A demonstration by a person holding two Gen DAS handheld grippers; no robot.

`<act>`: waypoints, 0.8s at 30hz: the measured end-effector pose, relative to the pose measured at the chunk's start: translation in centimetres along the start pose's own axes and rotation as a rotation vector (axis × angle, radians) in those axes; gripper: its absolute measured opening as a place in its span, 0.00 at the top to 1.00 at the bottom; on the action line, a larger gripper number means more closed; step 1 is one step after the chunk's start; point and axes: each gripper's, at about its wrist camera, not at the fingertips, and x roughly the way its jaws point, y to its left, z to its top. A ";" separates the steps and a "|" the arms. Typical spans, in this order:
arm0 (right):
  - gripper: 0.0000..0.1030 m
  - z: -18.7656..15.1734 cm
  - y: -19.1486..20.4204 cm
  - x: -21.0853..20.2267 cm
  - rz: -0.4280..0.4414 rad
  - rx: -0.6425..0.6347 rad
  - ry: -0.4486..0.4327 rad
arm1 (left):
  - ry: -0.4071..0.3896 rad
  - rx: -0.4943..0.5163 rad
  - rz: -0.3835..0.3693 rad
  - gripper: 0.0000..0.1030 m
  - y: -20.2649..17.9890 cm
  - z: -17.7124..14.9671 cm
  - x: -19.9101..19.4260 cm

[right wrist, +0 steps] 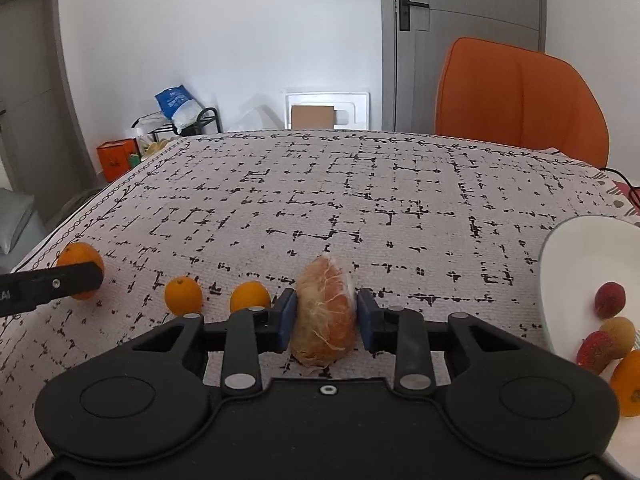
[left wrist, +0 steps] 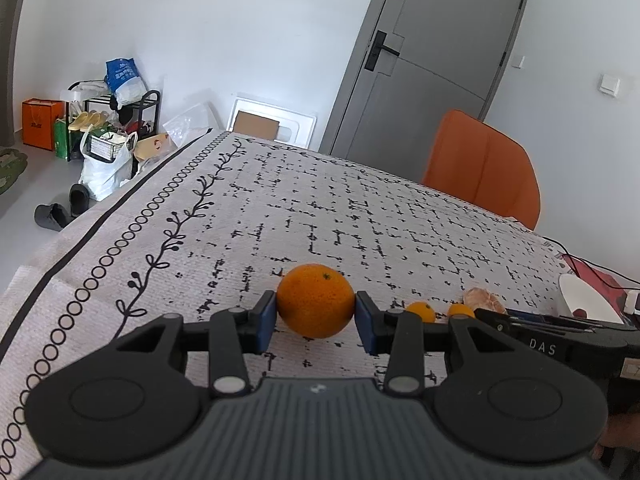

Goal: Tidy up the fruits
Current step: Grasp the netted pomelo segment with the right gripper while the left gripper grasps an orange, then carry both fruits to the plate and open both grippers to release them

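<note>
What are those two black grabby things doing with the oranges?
A person is sorting fruit on a patterned tablecloth with a gripper in each hand. The left gripper is pinching a whole orange. The right gripper has a peeled orange between its blue pads, about touching it. Two small oranges sit in a row between them. A white bowl on the right already has some fruit in it.

On the patterned tablecloth (right wrist: pixel 360 184) sits one big round orange (left wrist: pixel 316 300), two small round oranges (right wrist: pixel 183 294) (right wrist: pixel 249 297) and one peeled orange (right wrist: pixel 325 320). One white bowl (right wrist: pixel 568 256) holds two red fruits (right wrist: pixel 609 299) (right wrist: pixel 595 351), one yellow fruit (right wrist: pixel 619 332) and one orange fruit (right wrist: pixel 632 384). One orange chair (right wrist: pixel 520 96) stands behind.
</note>
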 end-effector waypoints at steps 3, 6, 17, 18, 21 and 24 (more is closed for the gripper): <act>0.71 0.0 -0.6 -0.9 0.015 0.016 -0.017 | -0.003 0.011 -0.005 0.61 -0.6 0.0 -0.1; 0.71 0.1 -1.4 -2.2 0.018 0.039 -0.042 | -0.005 0.024 -0.014 0.61 -1.6 0.0 -0.2; 0.71 0.1 -6.2 -6.4 -0.024 0.123 -0.124 | -0.010 0.097 -0.082 0.61 -6.5 0.0 -0.2; 0.71 0.1 -6.7 -6.8 -0.030 0.131 -0.132 | -0.010 0.103 -0.090 0.61 -7.0 0.0 -0.2; 0.71 -0.1 -7.5 -7.5 -0.050 0.137 -0.151 | -0.010 0.121 -0.110 0.61 -8.4 0.0 -0.1; 0.71 -0.4 -8.5 -8.3 -0.067 0.149 -0.168 | -0.011 0.138 -0.128 0.61 -9.7 -0.1 0.1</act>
